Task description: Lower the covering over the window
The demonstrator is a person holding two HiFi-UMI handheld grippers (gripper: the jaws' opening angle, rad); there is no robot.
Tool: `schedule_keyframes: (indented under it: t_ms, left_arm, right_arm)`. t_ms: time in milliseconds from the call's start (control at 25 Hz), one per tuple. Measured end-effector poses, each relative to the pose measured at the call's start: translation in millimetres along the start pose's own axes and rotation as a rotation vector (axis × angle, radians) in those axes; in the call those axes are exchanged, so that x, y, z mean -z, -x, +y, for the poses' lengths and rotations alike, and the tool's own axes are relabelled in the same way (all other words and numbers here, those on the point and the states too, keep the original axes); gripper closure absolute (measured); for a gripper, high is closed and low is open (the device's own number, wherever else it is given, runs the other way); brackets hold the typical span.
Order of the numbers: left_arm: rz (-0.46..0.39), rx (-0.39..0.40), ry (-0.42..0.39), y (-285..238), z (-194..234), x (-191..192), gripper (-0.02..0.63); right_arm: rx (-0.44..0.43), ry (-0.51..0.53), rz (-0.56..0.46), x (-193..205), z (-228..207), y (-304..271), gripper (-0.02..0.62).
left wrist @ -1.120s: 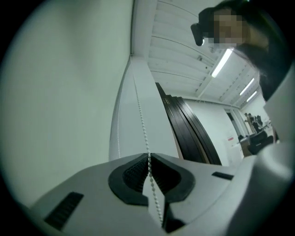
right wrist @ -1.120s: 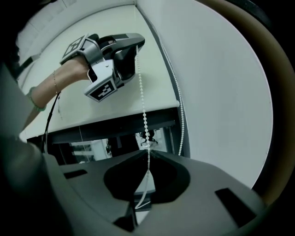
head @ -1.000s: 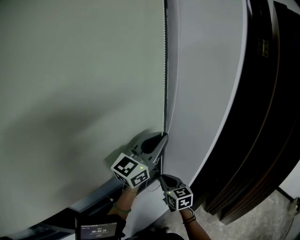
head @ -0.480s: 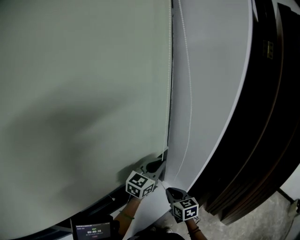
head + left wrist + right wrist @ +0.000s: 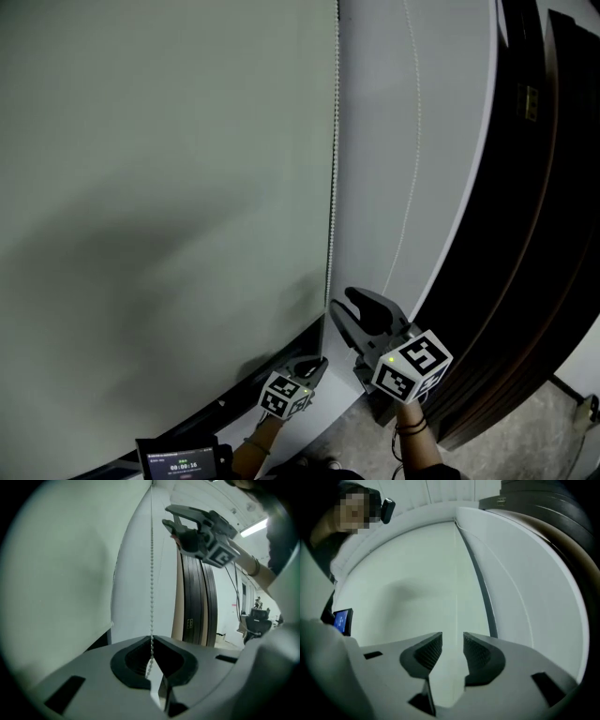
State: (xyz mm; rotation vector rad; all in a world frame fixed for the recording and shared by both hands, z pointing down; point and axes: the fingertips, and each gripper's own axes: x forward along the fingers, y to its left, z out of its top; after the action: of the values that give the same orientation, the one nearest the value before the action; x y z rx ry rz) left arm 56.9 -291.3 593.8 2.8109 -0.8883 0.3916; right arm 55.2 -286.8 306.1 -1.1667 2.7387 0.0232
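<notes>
While the left claw (image 5: 320,364) hangs low by the sill, its tips are pressed together on the bead chain (image 5: 334,187). From that pinch the chain runs taut and straight up along the right edge of the blind (image 5: 169,187). So low a grip reads as the bottom of a pull stroke.

Right claw (image 5: 341,302) sits higher, just right of the chain. Its jaws have just been opening and now stand spread. In the right gripper view a thin pale line, likely the chain, shows in the gap, clear of both pads. Judged: spread so it can take a fresh hold higher up while the left holds tension.

Return strand (image 5: 411,169) hangs slack and bowed against the white wall (image 5: 375,112).

Blind covers nearly the whole window on the left. A dark strip (image 5: 216,403) under its hem, near the sill, suggests a little travel remains.
</notes>
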Motion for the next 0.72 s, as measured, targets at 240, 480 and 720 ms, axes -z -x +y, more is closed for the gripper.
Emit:
schedule_keyframes:
  t_ms: [240,480,720]
  left_arm:
    - [-0.001,0.026,0.008,-9,-13,-3,0.595]
    - [-0.023,0.028,0.028,-6,-18,-4,0.595]
    - [0.070,0.049,0.051,2,-15,20,0.594]
  right_arm:
    - [-0.017,0.131,-0.072,-87,-12,-43,0.472]
    - [0.032,0.167,-0.153,-122,-16,-58,0.569]
    - [0.068,0.132,-0.171,-99,-20,-53,0.575]
